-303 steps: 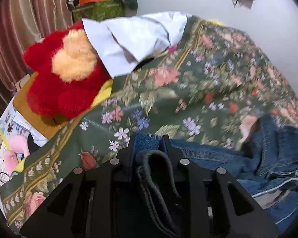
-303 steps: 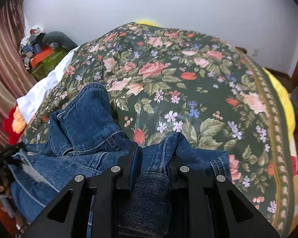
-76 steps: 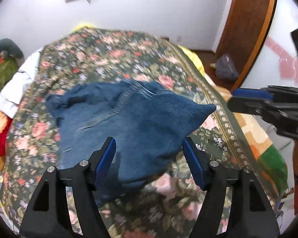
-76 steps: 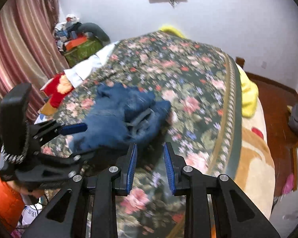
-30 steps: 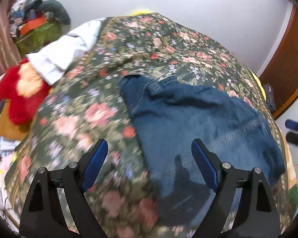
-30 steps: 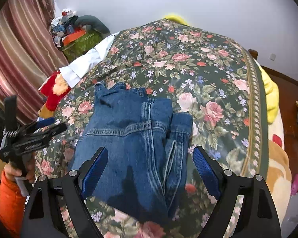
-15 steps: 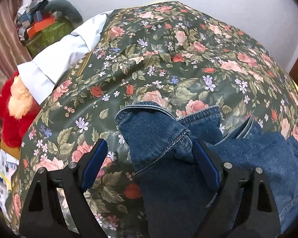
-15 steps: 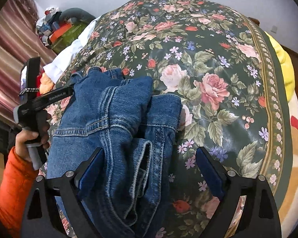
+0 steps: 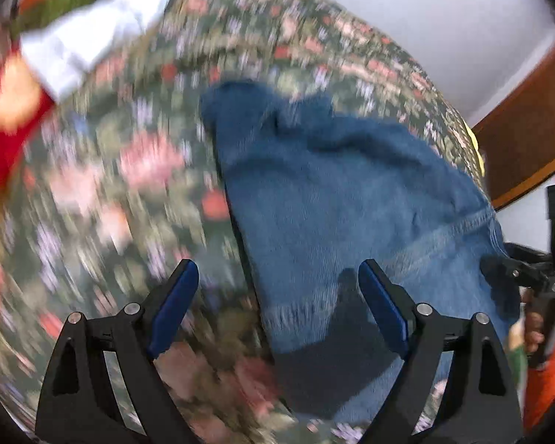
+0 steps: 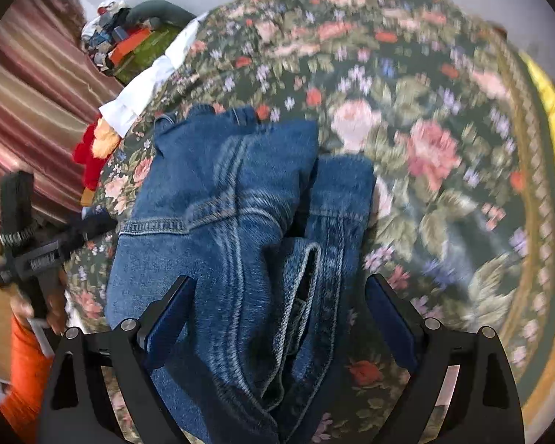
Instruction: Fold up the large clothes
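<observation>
A folded pair of blue jeans (image 9: pixel 344 199) lies on the floral bedspread (image 9: pixel 129 170); it also shows in the right wrist view (image 10: pixel 233 222), with a second folded part (image 10: pixel 333 214) beside it. My left gripper (image 9: pixel 277 288) is open and empty above the near left edge of the jeans; the view is blurred. My right gripper (image 10: pixel 281 303) is open and empty, its jaws either side of the jeans' near end. The left gripper also shows at the left of the right wrist view (image 10: pixel 74 233), and the right gripper at the right edge of the left wrist view (image 9: pixel 529 270).
A red plush toy (image 10: pixel 92 148) and a white cloth (image 10: pixel 148 81) lie at the bed's left edge. Boxes and clutter (image 10: pixel 129 44) stand by the striped curtain (image 10: pixel 29 92). A yellow sheet (image 10: pixel 551 111) shows at the right edge. A wooden door (image 9: pixel 529 137) stands at the right.
My left gripper has pulled back and swung right, so more of the jeans is in view. My right gripper has moved closer over the jeans. Both stay open.
</observation>
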Tool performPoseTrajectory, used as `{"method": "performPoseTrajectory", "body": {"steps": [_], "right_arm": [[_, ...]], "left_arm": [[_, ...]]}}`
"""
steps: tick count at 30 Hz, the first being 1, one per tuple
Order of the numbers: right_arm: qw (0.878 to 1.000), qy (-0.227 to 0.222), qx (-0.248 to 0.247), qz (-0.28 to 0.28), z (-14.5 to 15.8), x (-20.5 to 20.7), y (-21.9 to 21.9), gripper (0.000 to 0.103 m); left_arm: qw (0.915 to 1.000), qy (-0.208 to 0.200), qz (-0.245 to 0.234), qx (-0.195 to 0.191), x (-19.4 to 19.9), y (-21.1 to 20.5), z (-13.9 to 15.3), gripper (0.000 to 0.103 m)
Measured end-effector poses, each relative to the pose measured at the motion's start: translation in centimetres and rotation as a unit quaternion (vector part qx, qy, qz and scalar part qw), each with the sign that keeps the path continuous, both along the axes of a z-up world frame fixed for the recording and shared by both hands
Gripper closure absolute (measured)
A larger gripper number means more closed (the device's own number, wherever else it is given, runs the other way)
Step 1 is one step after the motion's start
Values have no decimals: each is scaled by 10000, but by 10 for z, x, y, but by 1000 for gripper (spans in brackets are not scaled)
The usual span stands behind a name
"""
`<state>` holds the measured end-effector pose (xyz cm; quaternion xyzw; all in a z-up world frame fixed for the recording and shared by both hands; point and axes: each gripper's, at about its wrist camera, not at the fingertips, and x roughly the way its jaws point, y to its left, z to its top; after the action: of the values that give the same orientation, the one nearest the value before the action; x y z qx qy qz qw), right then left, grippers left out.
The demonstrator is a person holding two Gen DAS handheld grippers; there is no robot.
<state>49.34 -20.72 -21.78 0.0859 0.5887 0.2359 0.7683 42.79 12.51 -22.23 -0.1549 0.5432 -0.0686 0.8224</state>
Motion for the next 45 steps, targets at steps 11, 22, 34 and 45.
{"method": "performPoseTrajectory", "body": {"steps": [11,22,34,45], "right_arm": [[9971,501,446,350,-25,26,26,4],[9920,741,1013,167,-45,52,41,7],[9939,180,1029,343,7,6,47,61],[9899,-718,1109,516,102,-42,73,64]], "left_arm": [[9834,449,385,-1717,19,10,-50,10],[9668,511,643,-2422,43,2,-74,2],[9863,-222,281,-1609,-7,-5,3,33],[9824,-1174,214,-1441,-65,32,100,35]]}}
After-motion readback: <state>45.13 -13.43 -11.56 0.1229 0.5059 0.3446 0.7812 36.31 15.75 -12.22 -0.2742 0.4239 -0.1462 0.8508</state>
